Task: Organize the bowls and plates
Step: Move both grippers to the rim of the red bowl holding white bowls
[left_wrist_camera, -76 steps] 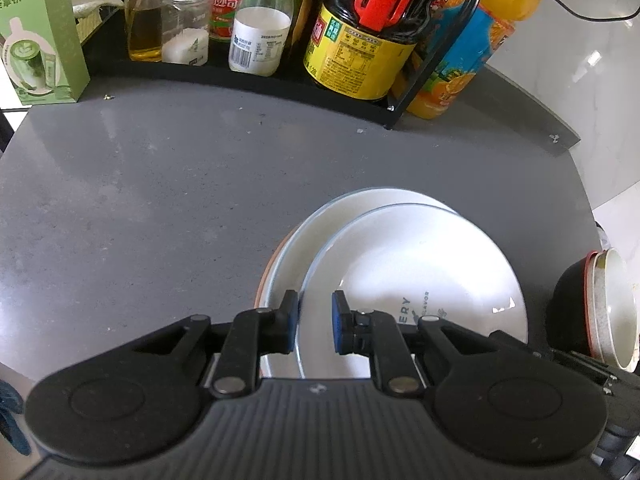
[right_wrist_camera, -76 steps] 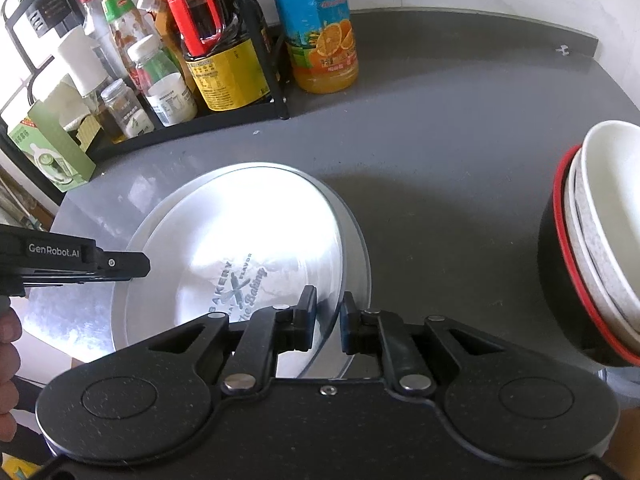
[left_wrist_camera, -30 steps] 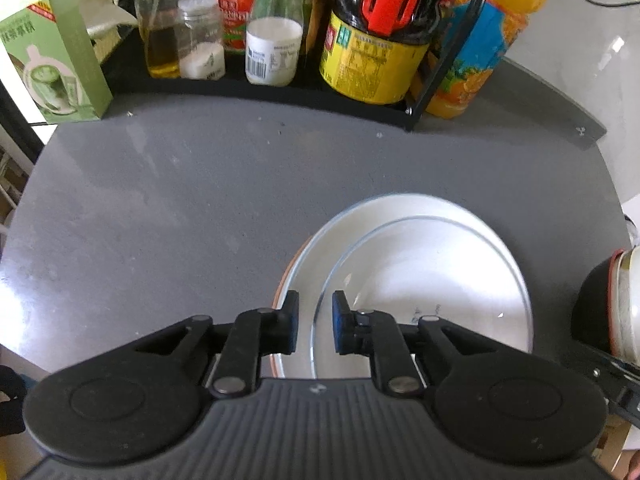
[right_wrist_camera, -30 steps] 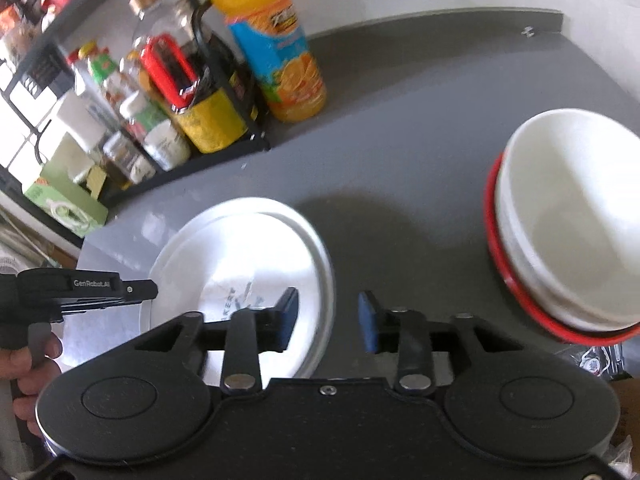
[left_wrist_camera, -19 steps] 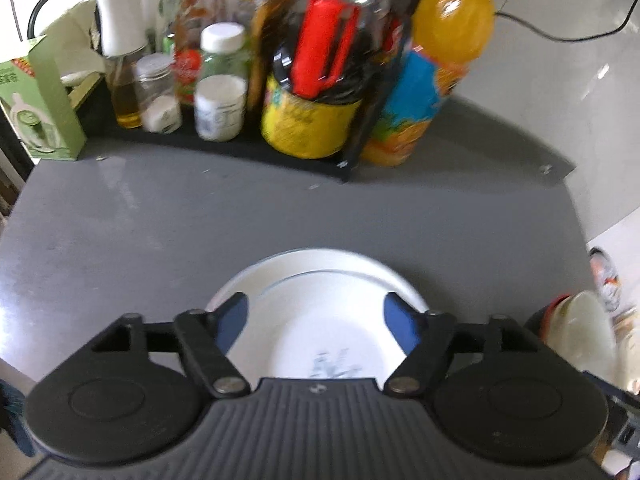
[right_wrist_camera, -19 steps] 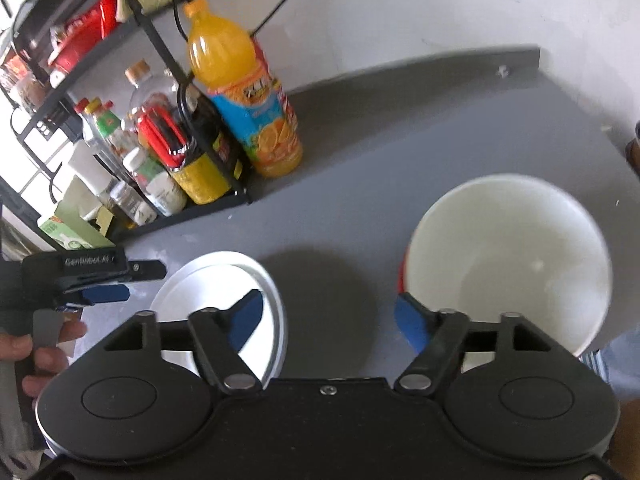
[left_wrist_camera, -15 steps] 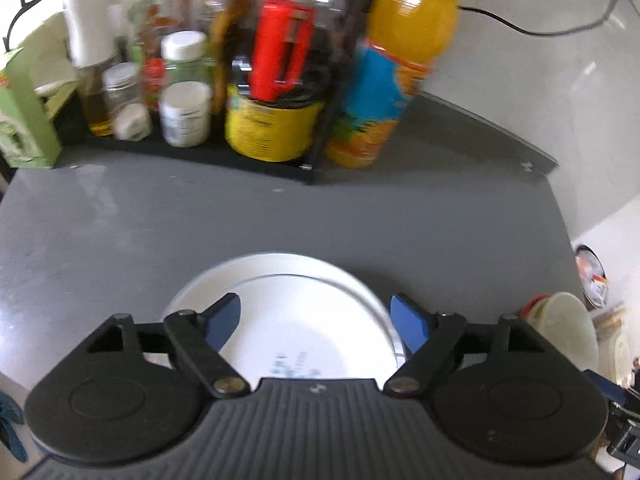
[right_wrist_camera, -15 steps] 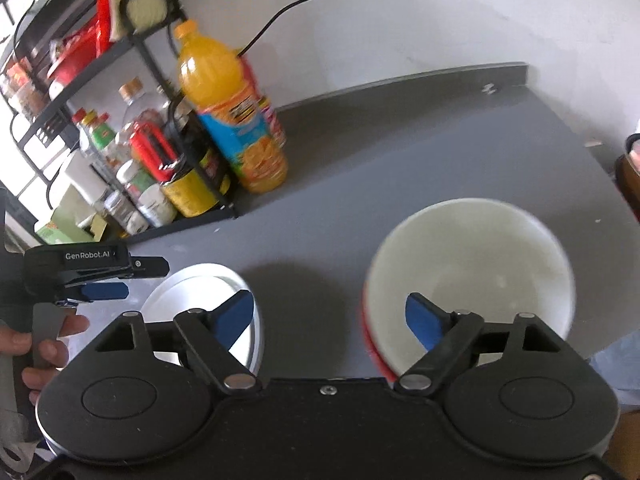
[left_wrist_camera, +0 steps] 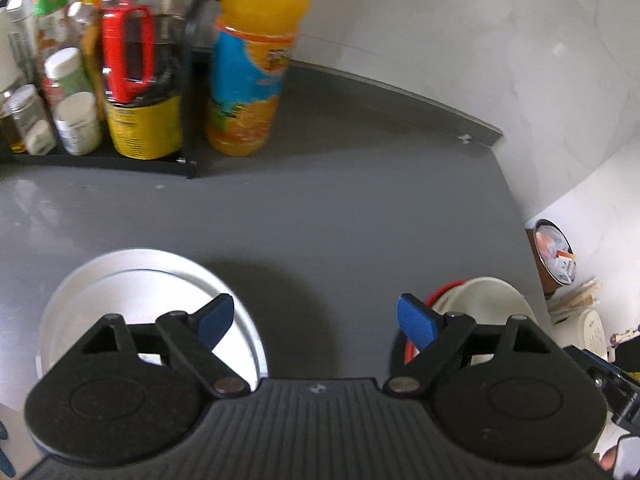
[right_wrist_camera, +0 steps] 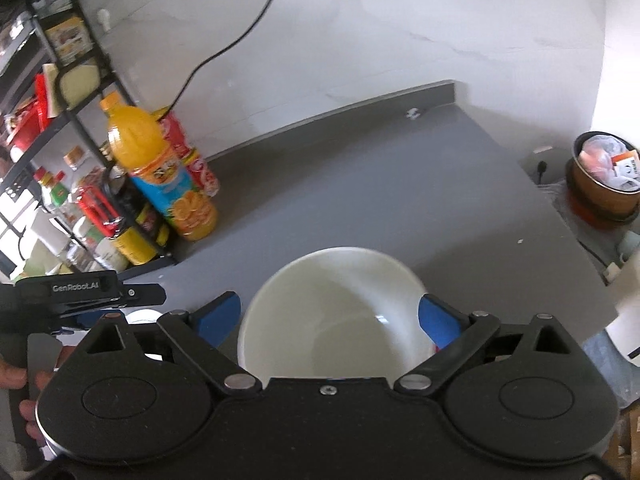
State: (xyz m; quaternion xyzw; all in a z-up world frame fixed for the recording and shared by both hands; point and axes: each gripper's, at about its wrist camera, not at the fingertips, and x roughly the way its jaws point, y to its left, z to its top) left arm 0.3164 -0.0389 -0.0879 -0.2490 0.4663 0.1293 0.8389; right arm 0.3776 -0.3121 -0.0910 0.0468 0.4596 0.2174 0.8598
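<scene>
Your left-cam view cuts off the near edge of the stacked plates [left_wrist_camera: 120,280] behind the gripper body, and the bottles on the black rack [left_wrist_camera: 100,156] are blurred, labels unreadable. Only a sliver of the plates shows in the right cam, beside the other tool. The bowl stack [right_wrist_camera: 332,312] has its near rim hidden by your right gripper; the red rim of a lower bowl barely peeks out on the right side.

Your left gripper [left_wrist_camera: 316,320]: jaws wide apart, holding nothing, over bare grey counter [left_wrist_camera: 360,200] btwn plates on the left and bowls on the right. Your right gripper [right_wrist_camera: 336,318]: jaws spread wide either side of the top white bowl; contact can't be told. Orange juice bottle [left_wrist_camera: 252,64] stands far left, just beside the rack.
</scene>
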